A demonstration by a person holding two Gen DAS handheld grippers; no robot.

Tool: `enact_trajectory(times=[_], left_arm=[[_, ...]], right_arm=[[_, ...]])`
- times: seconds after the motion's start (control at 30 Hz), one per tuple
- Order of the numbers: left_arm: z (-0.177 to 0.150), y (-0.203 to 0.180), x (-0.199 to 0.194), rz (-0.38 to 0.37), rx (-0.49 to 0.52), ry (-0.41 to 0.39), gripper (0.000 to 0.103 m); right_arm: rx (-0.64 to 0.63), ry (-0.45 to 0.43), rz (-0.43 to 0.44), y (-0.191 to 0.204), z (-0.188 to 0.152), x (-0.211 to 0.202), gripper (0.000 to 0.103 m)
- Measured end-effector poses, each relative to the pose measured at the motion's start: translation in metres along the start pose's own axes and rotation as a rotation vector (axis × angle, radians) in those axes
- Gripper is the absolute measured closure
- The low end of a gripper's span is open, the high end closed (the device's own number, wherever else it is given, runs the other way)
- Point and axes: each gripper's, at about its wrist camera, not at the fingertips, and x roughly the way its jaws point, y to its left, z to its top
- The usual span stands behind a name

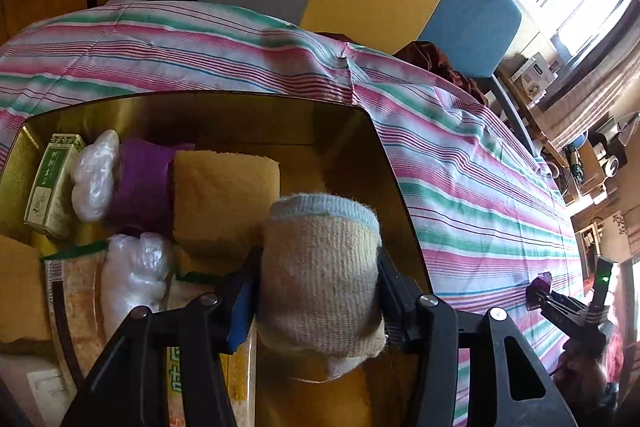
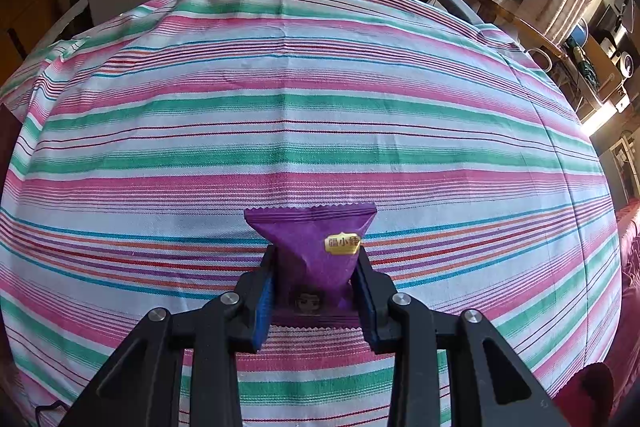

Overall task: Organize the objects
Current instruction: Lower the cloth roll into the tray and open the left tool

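1. Fingers of left gripper (image 1: 318, 291) clamp sock (image 1: 320, 283) above gold box (image 1: 384, 163); sponge (image 1: 224, 199), bags, packets already inside
2. Right gripper (image 2: 316, 287) pinches purple packet (image 2: 314, 251) over striped cloth (image 2: 304, 115); both left to box

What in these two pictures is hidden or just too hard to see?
- Left wrist view: the rolled sock in the left gripper covers the box floor beneath it.
- Left wrist view: the noodle packet is cut off by the frame edge and lies partly under a clear plastic bag.
- Left wrist view: the right gripper is tiny at the edge.
- Right wrist view: the purple snack packet has its lower end hidden between the fingers.
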Motion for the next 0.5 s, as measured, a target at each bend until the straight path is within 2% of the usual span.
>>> enact_trajectory(times=[0.13, 0.23, 0.37, 0.4, 0.43, 0.5], left_arm=[[-0.001, -0.004, -0.006, 0.021, 0.016, -0.026, 0.037], [-0.007, -0.007, -0.025, 0.052, 0.059, -0.078, 0.036], [-0.025, -0.005, -0.059, 0.097, 0.091, -0.163, 0.028], [-0.030, -0.004, -0.069, 0.104, 0.096, -0.182, 0.026], [-0.036, -0.002, -0.077, 0.116, 0.103, -0.199, 0.023], [-0.047, 0.003, -0.094, 0.148, 0.119, -0.234, 0.018]], right_arm=[[-0.004, -0.001, -0.003, 0.000, 0.000, -0.001, 0.068], [-0.009, -0.006, -0.015, 0.002, 0.001, -0.002, 0.068], [-0.012, -0.012, -0.001, 0.007, 0.001, -0.005, 0.069], [-0.016, -0.034, 0.056, 0.014, 0.001, -0.015, 0.069], [-0.016, -0.034, 0.056, 0.014, 0.001, -0.015, 0.069], [-0.079, -0.093, 0.162, 0.045, 0.002, -0.043, 0.069]])
